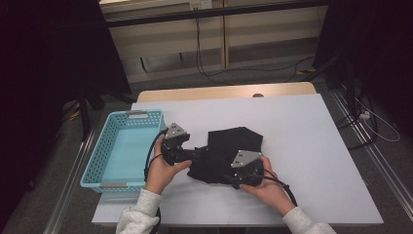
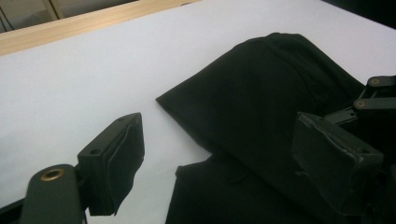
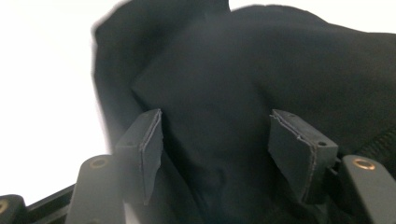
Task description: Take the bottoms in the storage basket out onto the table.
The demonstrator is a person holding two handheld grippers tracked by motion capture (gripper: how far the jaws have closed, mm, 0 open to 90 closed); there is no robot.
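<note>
Blue basket (image 1: 97,161): it is sitting at the left edge of the white table (image 1: 311,146), beside the person's left hand; its near corner is being cut off from sight by the left sleeve (image 1: 139,217) in the high view.

Left gripper (image 1: 195,155): it is lying low on the table between the basket and the black cloth (image 1: 229,151), pointing toward the cloth. In the high view its fingertips are blending into the dark fabric, so it is hard to say whether they are touching it.

Left jaws: in the left gripper view they are standing wide apart, with bare table and the cloth's near edge (image 2: 219,158) showing between them; the pads are not pressing on anything.

Black cloth: it is lying near the middle of the table, toward the person's side. It is looking like a folded, matt black piece with an angular far outline and a rounded fold (image 2: 261,93) rising from the table. Its near part is being covered by both grippers and hands, so its full shape cannot be made out.

Right gripper (image 1: 234,176): it is resting on the near right part of the cloth, held in the right hand (image 1: 268,187).

Right jaws: they are standing partly apart in the right gripper view, with a soft ridge of cloth (image 3: 219,140) lying between them; the pads are not pinching it. That view is looking blurred, and the cloth's seams are hard to read.
</note>
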